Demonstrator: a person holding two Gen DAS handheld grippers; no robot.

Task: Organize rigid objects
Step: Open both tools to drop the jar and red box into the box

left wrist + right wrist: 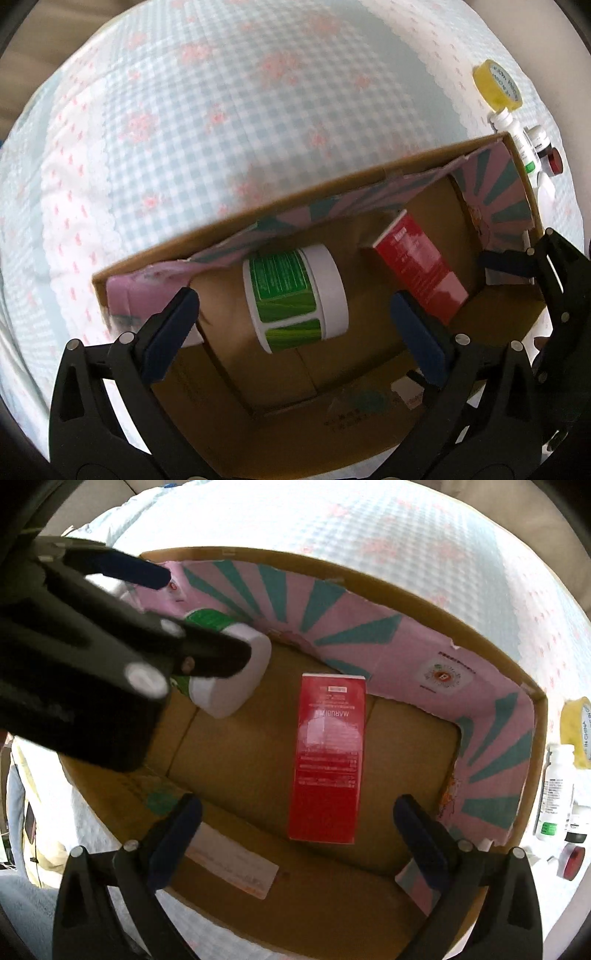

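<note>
Both items now lie on the floor of the cardboard box (369, 572): the white jar with the green label (295, 299) on its side in the middle of the left wrist view, the red carton (327, 757) flat at the centre of the right wrist view. The left hand-held gripper (295, 325) straddles the jar with its jaws wide apart and the pads off it; the right hand-held gripper (297, 823) is likewise spread over the carton, gripping nothing. This reads as the release step of packing. The next move likely calls for lifting clear and reaching outside the box, where a yellow tape roll (496, 85), a white bottle (556, 790) and smaller containers wait at the right edge on the checked cloth (221, 110). The box's pink-lined wall stands between.
</note>
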